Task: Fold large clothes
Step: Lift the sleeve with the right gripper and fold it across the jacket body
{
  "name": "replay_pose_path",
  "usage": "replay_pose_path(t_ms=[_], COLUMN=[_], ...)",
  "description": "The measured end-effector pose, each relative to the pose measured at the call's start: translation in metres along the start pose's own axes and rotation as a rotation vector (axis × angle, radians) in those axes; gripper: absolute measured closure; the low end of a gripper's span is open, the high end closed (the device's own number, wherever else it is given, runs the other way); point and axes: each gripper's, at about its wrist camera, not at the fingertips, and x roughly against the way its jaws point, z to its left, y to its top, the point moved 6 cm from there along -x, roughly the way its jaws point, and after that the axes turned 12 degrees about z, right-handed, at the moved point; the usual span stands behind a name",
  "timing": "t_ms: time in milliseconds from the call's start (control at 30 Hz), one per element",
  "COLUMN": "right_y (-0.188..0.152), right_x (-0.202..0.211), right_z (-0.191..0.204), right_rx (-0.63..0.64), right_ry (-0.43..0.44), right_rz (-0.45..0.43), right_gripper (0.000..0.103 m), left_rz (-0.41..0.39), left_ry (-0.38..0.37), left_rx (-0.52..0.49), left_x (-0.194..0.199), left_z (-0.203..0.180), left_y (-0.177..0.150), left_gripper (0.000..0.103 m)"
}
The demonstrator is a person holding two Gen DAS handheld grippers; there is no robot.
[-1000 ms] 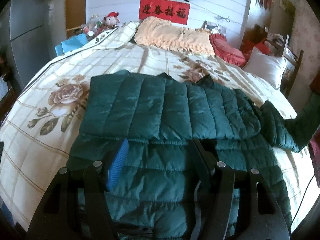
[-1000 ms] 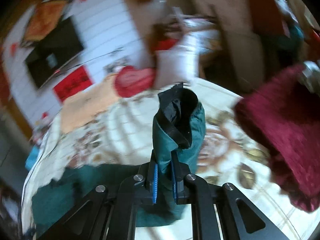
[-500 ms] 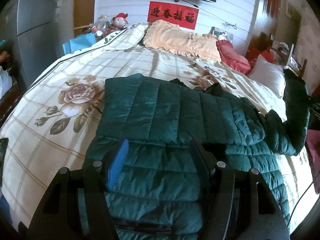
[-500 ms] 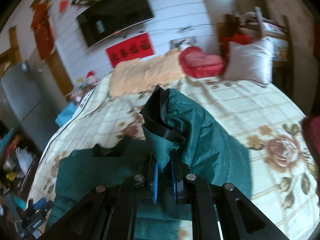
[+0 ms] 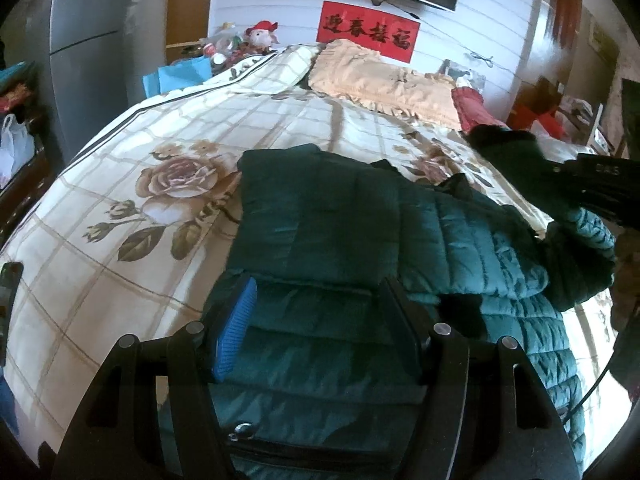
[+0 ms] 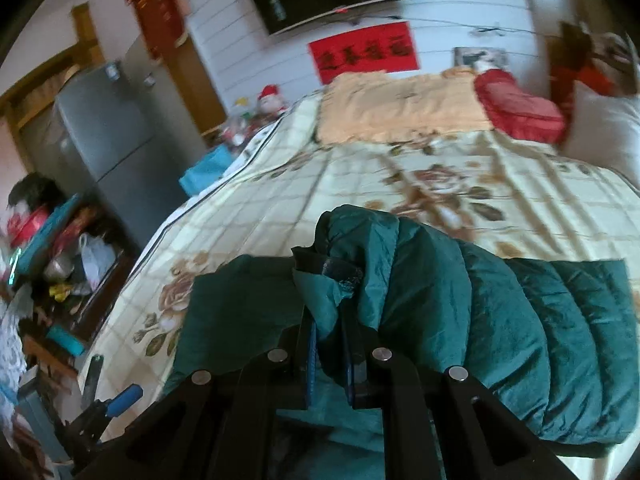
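Gripping the sleeve cuff (image 6: 320, 296), the right gripper (image 6: 330, 360) is clenched on it and holds it raised over the body of the green puffer jacket (image 5: 328, 240), likely to lay the sleeve across. Left gripper (image 5: 316, 320): released, jaws wide, hovering above the jacket's near panel. Jacket: spread on the floral bedspread (image 5: 132, 216), one side already folded over. Beyond: pillows (image 5: 380, 80). Containers: none visible.

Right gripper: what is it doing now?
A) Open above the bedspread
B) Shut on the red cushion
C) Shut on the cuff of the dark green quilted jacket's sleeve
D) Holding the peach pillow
C: in the right wrist view, the right gripper pinches the dark green quilted jacket sleeve's cuff between nearly closed fingers.
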Motion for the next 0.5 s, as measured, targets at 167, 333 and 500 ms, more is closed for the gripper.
replay_pose_path(t_ms=[167,333,500], right_y=[-0.005,-0.013,-0.021], right_x=[-0.039,-0.074,-0.109], right_z=[0.028,0.052,0.063], right_rx=[0.007,0.025,0.031], right_ry=[0.089,0.141,0.176], right_rz=[0.069,0.133,0.226], right_gripper=[0.093,0.093,0.093], left_rz=[0.003,0.007,0.015], left_ry=[0.003,-0.002,-0.011], left_rx=[0.028,0.043,0.054], left_x=[-0.003,-0.006,-0.009], left_z=[0.013,0.019,0.022], left_y=[0.000,0.000,0.000], left_gripper=[0.039,0.039,0.039])
